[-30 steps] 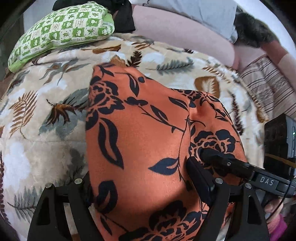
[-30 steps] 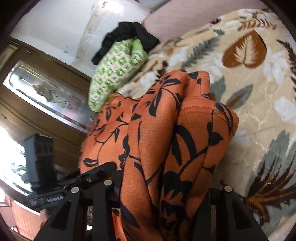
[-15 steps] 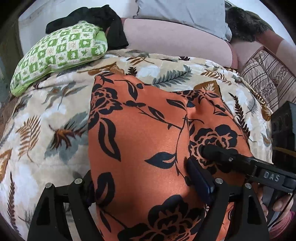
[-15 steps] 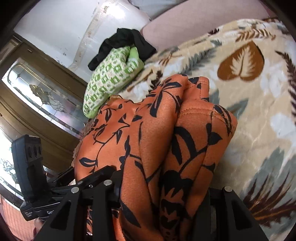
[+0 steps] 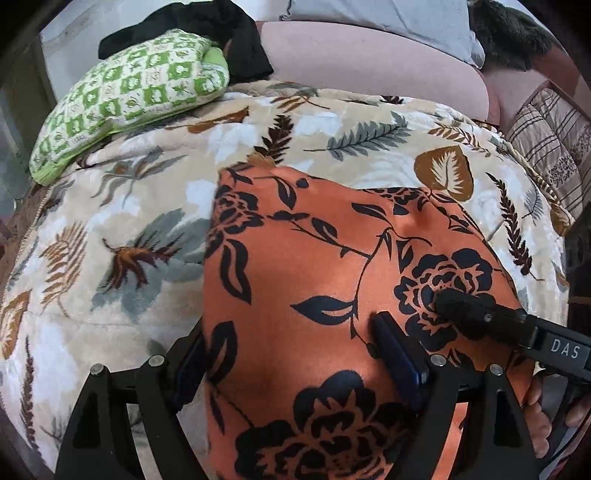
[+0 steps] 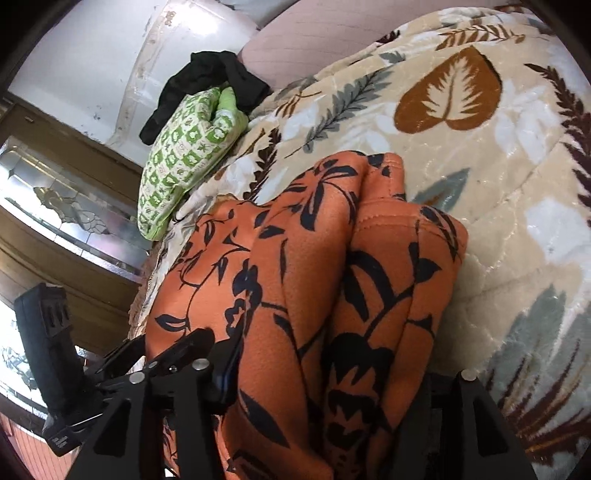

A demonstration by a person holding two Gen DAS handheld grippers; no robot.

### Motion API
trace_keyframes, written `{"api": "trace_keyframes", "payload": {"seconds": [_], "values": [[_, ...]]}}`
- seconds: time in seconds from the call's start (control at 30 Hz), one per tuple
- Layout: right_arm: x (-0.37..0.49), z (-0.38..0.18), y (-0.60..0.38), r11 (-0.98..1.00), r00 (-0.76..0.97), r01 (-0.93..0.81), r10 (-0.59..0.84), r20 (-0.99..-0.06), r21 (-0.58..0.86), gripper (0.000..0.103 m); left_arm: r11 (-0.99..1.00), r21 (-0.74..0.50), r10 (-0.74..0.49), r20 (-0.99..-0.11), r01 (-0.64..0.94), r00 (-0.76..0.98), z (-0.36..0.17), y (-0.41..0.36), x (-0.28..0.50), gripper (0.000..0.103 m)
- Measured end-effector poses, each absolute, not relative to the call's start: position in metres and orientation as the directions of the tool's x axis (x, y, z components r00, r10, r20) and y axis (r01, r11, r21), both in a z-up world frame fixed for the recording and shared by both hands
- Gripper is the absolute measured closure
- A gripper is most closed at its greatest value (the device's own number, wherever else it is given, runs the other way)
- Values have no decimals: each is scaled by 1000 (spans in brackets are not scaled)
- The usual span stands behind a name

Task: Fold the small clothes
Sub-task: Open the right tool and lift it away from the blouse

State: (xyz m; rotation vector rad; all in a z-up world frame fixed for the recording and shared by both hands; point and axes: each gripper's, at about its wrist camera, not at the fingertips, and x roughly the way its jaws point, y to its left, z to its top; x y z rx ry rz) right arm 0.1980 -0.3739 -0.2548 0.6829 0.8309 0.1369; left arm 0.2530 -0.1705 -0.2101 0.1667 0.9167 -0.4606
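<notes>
An orange garment with black flowers (image 5: 314,280) is folded over and stretched between both grippers above a leaf-print blanket (image 5: 122,236). My left gripper (image 5: 295,365) is shut on its near edge, cloth filling the gap between the fingers. My right gripper (image 6: 325,384) is shut on the bunched, doubled edge of the same garment (image 6: 303,280). The right gripper's fingertip (image 5: 461,310) shows at the right of the left wrist view, pressed on the cloth. The left gripper (image 6: 177,354) shows at the lower left of the right wrist view.
A green checked pillow (image 5: 129,99) and a black garment (image 5: 221,29) lie at the blanket's far left. A pink bolster (image 5: 369,66) and a striped cushion (image 5: 546,147) line the back. A wooden glass-panelled door (image 6: 55,206) stands beside the bed.
Both grippers have pulled back toward me with the garment, so more blanket shows beyond its far edge. The grips have not changed.
</notes>
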Motion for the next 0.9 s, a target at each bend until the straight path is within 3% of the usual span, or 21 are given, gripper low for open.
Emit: {"api": "trace_keyframes", "payload": {"seconds": [0.4, 0.63, 0.9], "values": [[117, -182, -354, 902, 761, 168, 138, -634, 398, 41, 924, 105, -217, -647, 368, 731, -122, -135, 183, 18], [43, -119, -304, 968, 826, 147, -8, -564, 202, 36, 951, 121, -172, -556, 284, 813, -73, -102, 123, 18], [-18, -68, -263, 974, 883, 170, -82, -462, 151, 28, 969, 147, -108, -466, 197, 878, -35, -67, 62, 17]]}}
